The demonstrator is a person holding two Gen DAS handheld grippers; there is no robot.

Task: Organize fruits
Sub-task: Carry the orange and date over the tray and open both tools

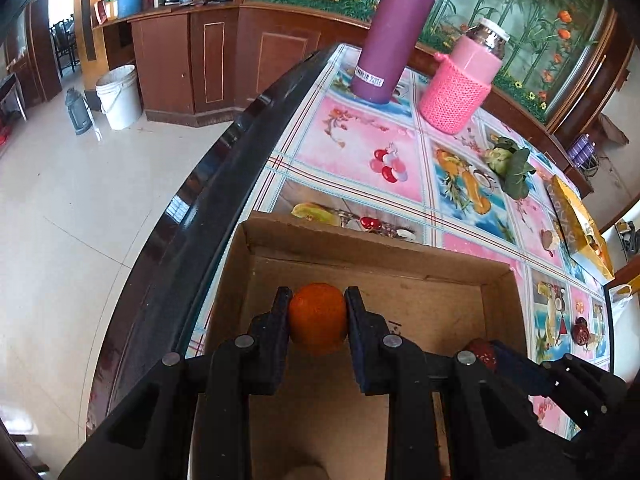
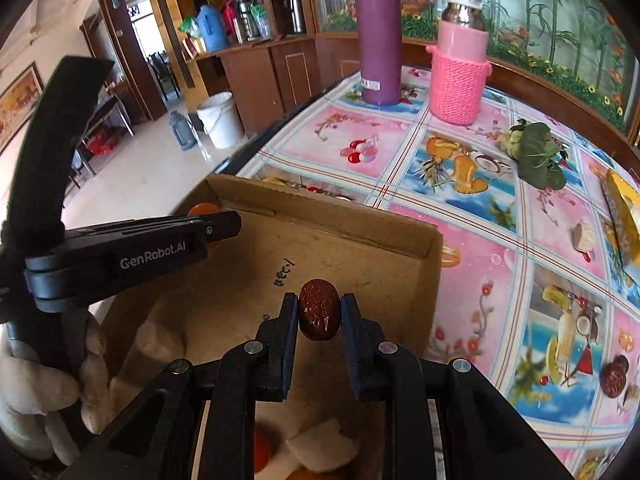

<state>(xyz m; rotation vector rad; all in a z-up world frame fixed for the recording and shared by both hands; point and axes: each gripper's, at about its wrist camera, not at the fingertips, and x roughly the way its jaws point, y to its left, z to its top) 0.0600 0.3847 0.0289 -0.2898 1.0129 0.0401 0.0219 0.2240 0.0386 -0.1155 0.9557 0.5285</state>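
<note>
My left gripper [image 1: 318, 312] is shut on a small orange [image 1: 318, 318] and hangs over the far left part of an open cardboard box [image 1: 376, 256]. My right gripper [image 2: 319, 312] is shut on a wrinkled dark red date [image 2: 319, 309] above the same box [image 2: 328, 224]. In the right wrist view the left gripper [image 2: 216, 224] reaches in from the left, held by a gloved hand [image 2: 36, 392], with the orange [image 2: 202, 210] peeking behind it. The right gripper and its date [image 1: 482, 352] show at the lower right of the left wrist view.
The box sits at the table's near left edge [image 1: 192, 216] on a fruit-print cloth. A purple flask [image 2: 379, 40] and a pink knit-sleeved bottle [image 2: 460, 68] stand at the back. A leafy green fruit [image 2: 532, 152], another date [image 2: 614, 378] and a yellow packet [image 2: 624, 216] lie to the right.
</note>
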